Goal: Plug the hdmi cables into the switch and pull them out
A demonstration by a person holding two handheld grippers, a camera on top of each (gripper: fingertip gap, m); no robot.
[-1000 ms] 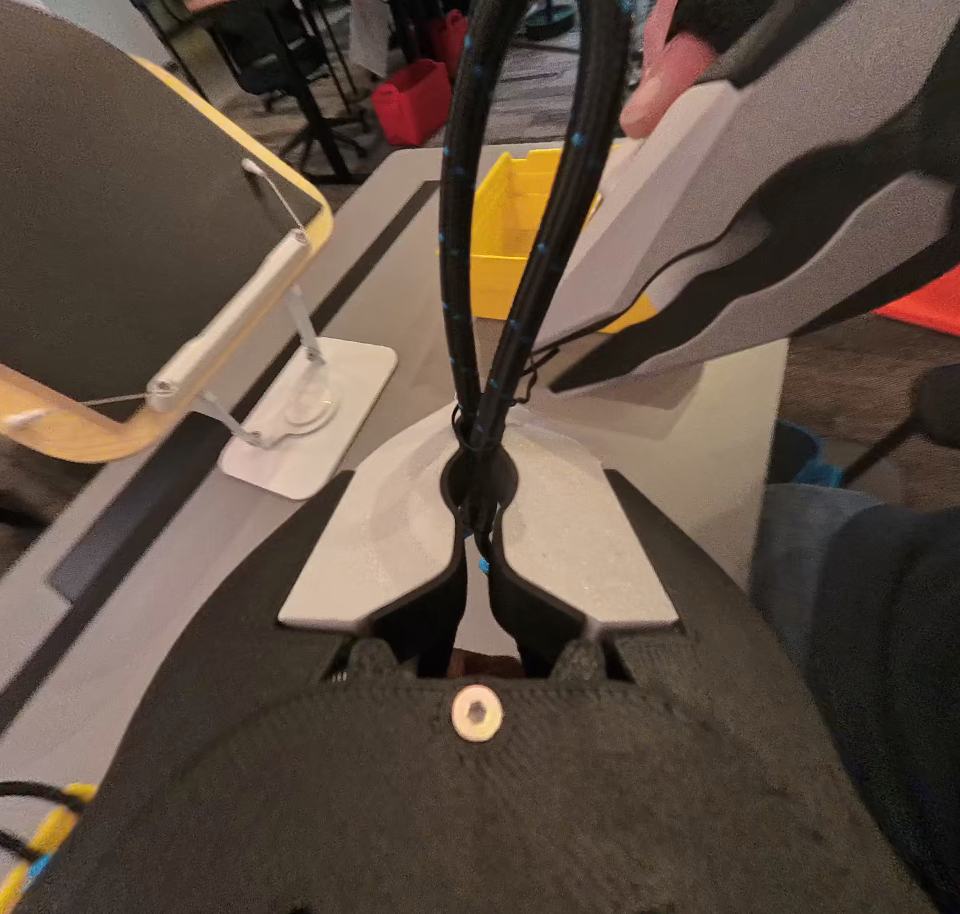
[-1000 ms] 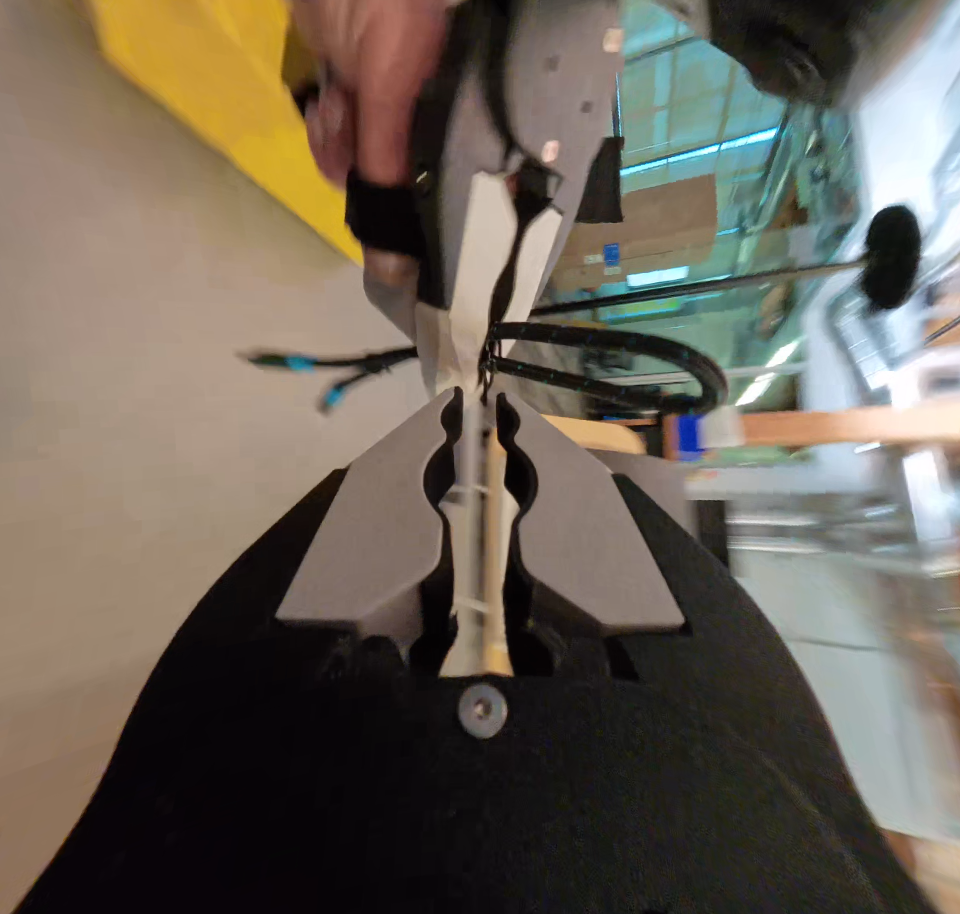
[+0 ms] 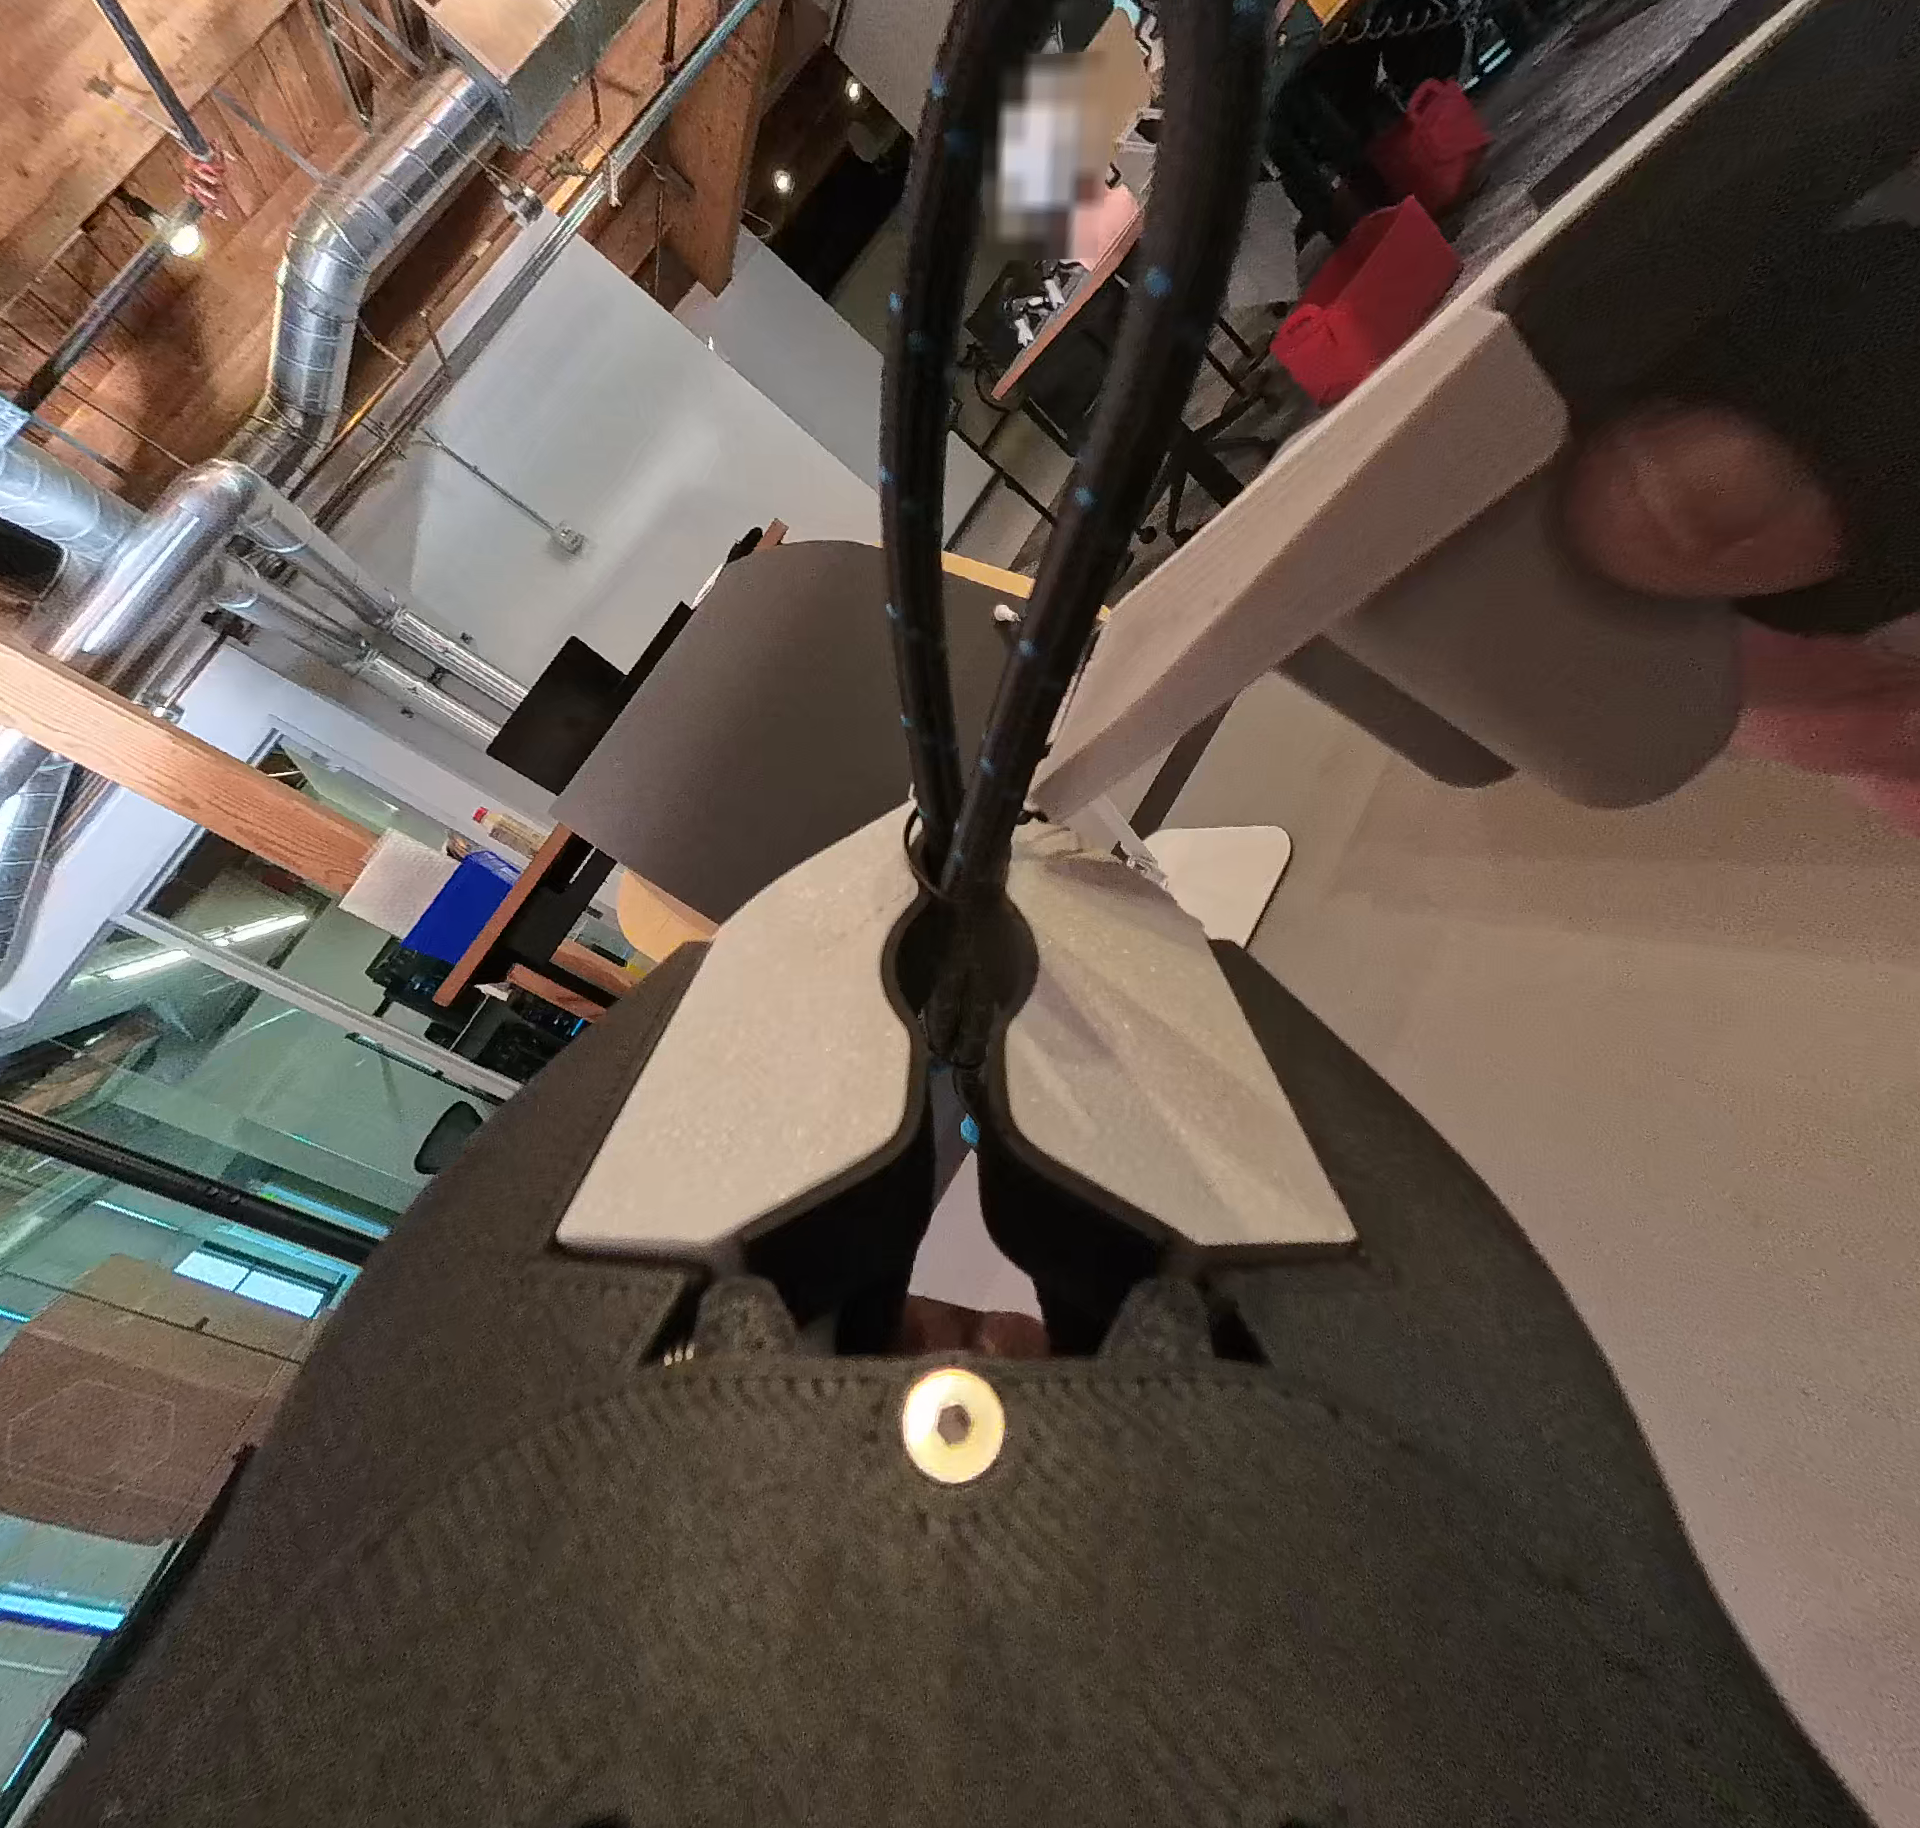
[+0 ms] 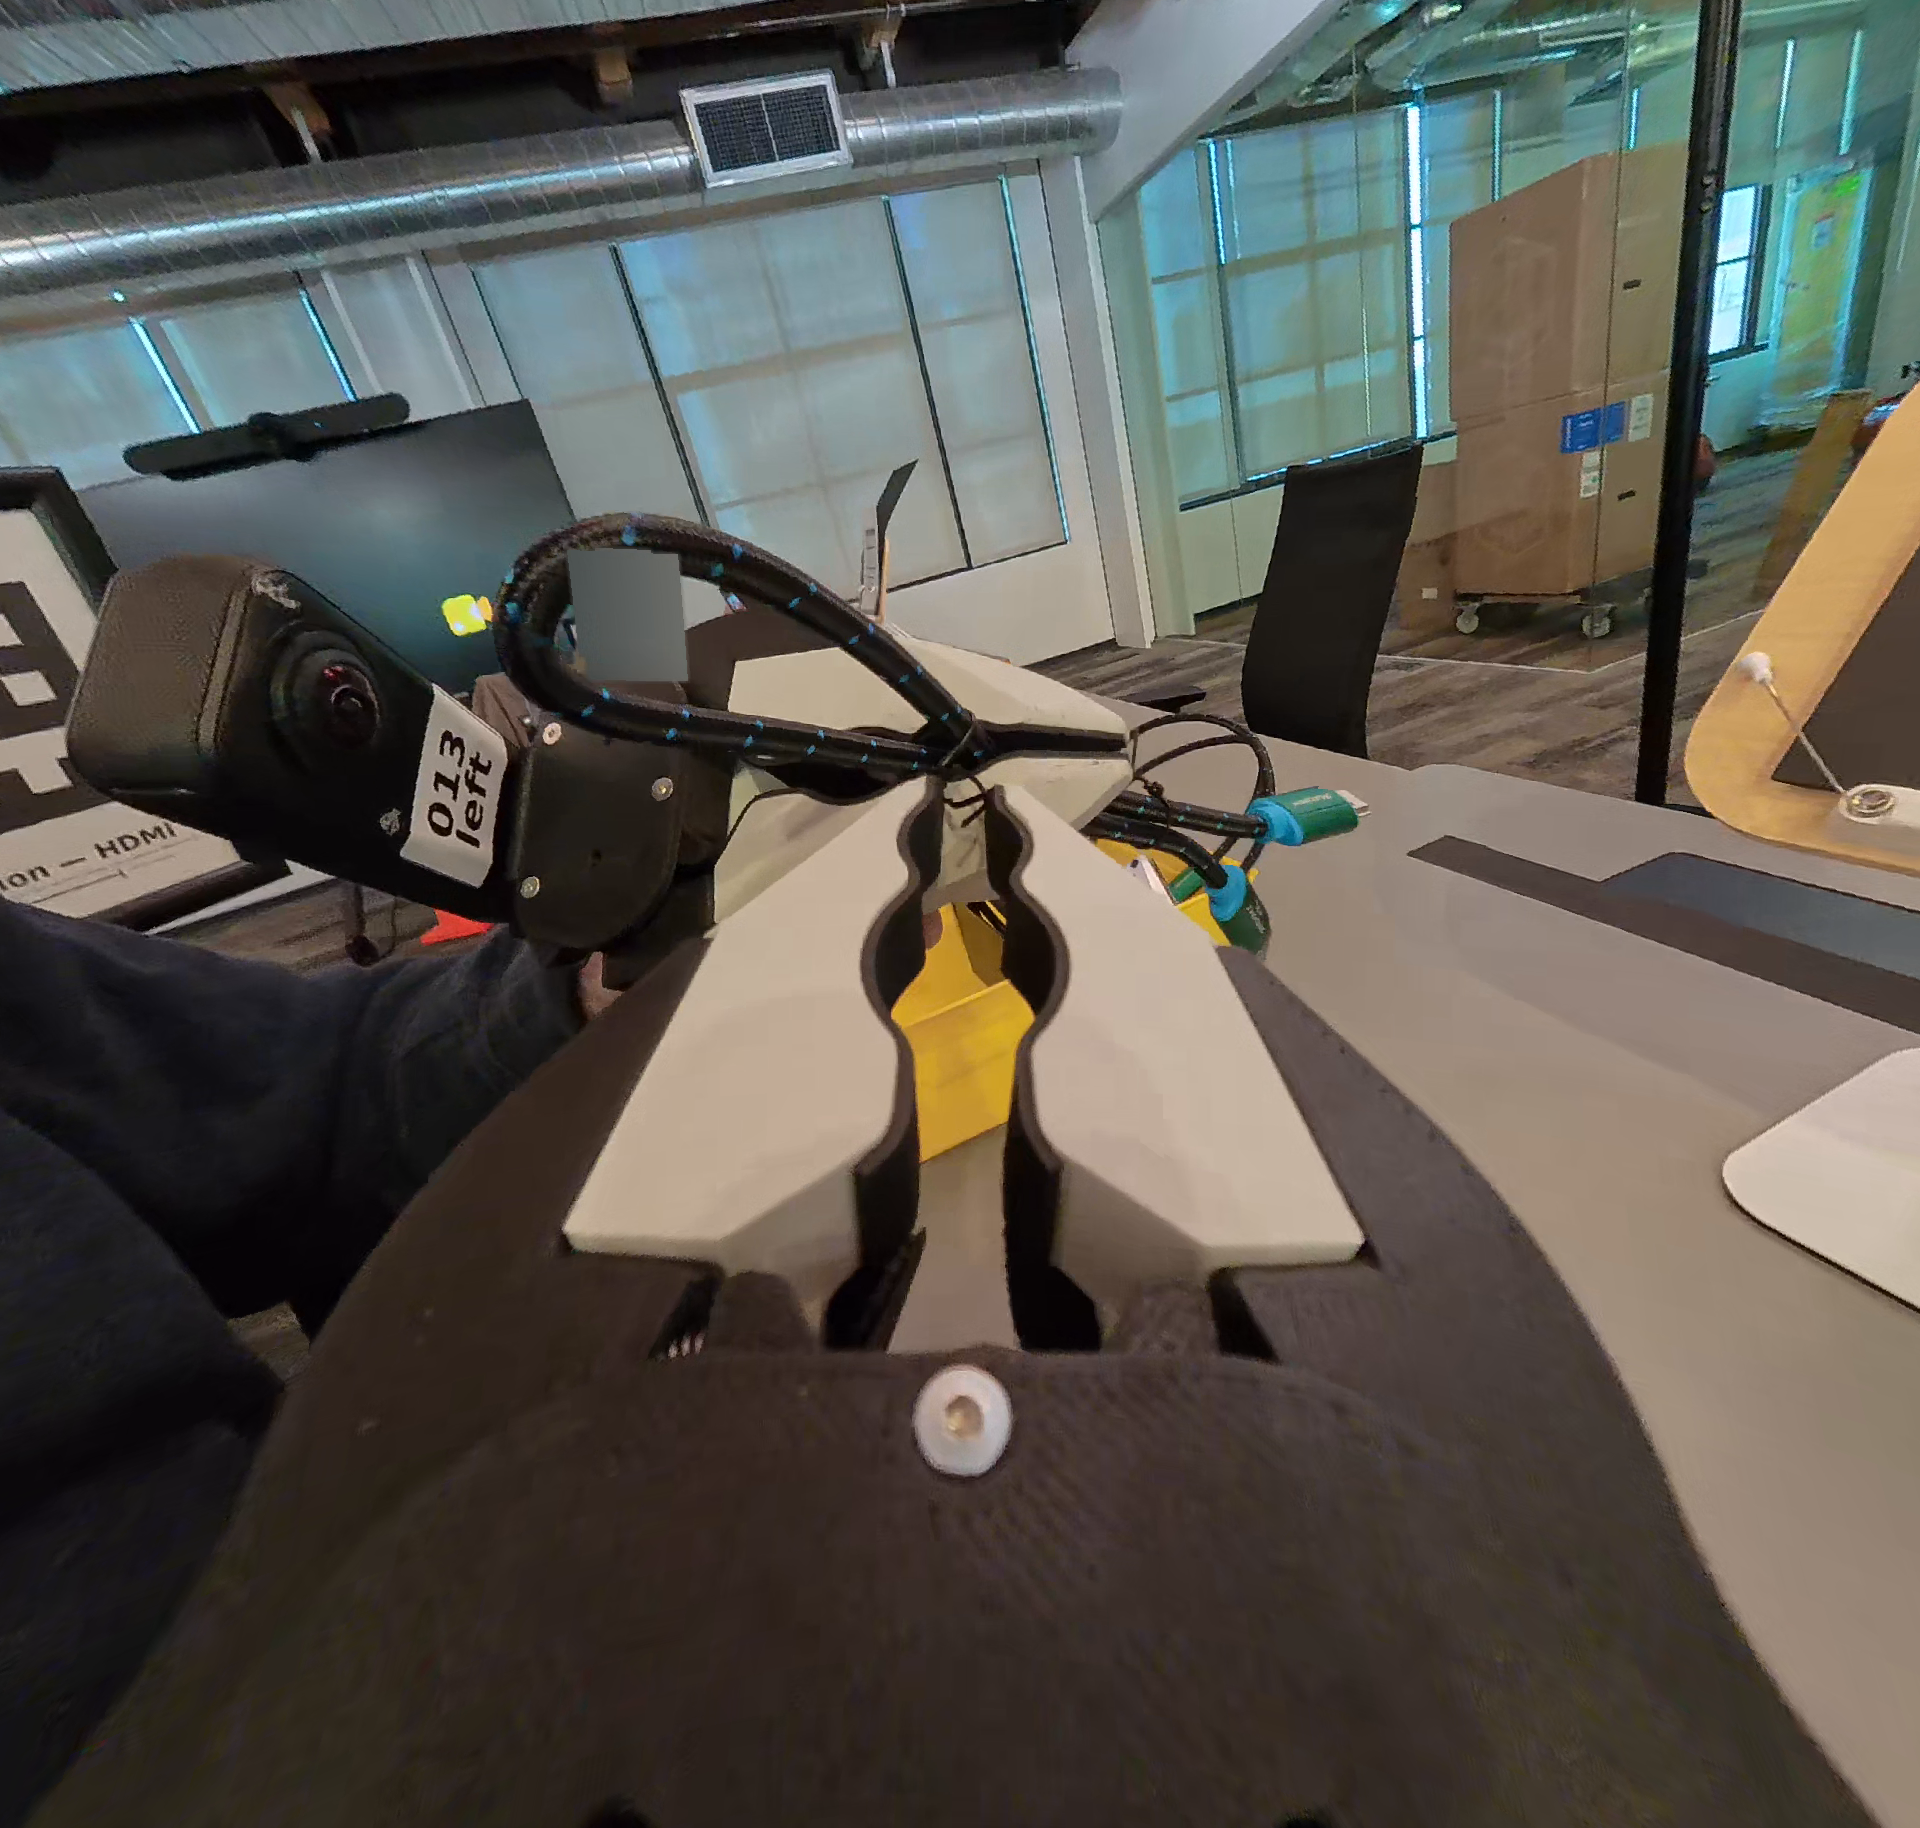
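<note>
Right wrist view: the tied HDMI cable bundle is clamped in the left tool; the right tool, nearly together and empty, should be aimed at the twist tie.

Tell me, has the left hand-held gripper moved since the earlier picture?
Yes. The left hand-held gripper, shut on the looped cable, has tilted upward and rolled: the grey table filled its view before, and now lies to one side under ceiling ducts.
</note>
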